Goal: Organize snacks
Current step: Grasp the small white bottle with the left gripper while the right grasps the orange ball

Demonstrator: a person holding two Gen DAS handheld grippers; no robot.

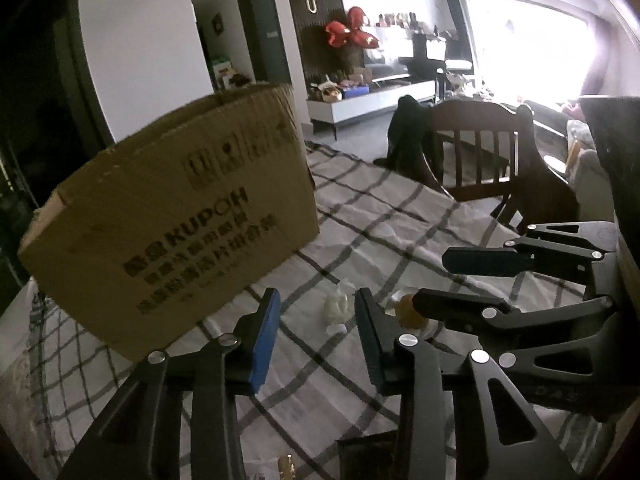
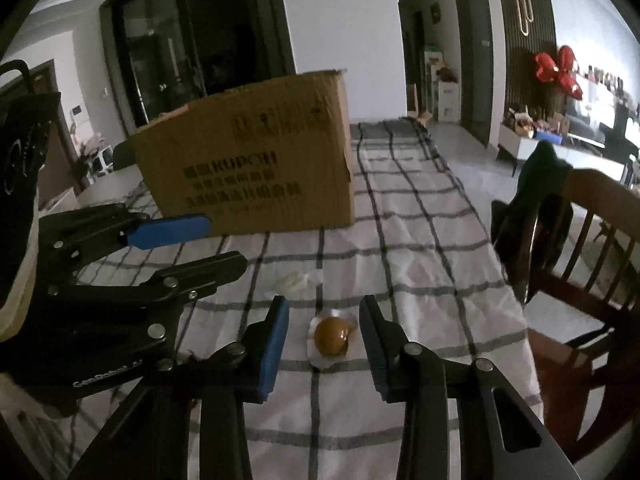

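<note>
Counter (image 2: 420,240): checked cloth, cardboard box (image 2: 248,152) at 11 o'clock.
Right tongs (image 2: 324,340): gaping, straddling brown wrapped snack (image 2: 332,336).
Left tongs (image 1: 316,336): gaping, empty.
Progress: both snacks unboxed, including white snack (image 2: 294,282).

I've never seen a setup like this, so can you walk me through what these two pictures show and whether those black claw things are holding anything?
Those claws are hand-held tongs, one in each of a person's hands, each carrying a forward-looking fisheye camera. One picture looks along the left tongs, the other along the right tongs; each also catches the other pair from the side. Both are open and hold nothing. Below is a table with a checked tablecloth. On it stand a cardboard box, a brown wrapped snack lying between the right tongs' fingers, untouched, and a pale wrapped snack nearer the box. A wooden chair stands alongside.
</note>
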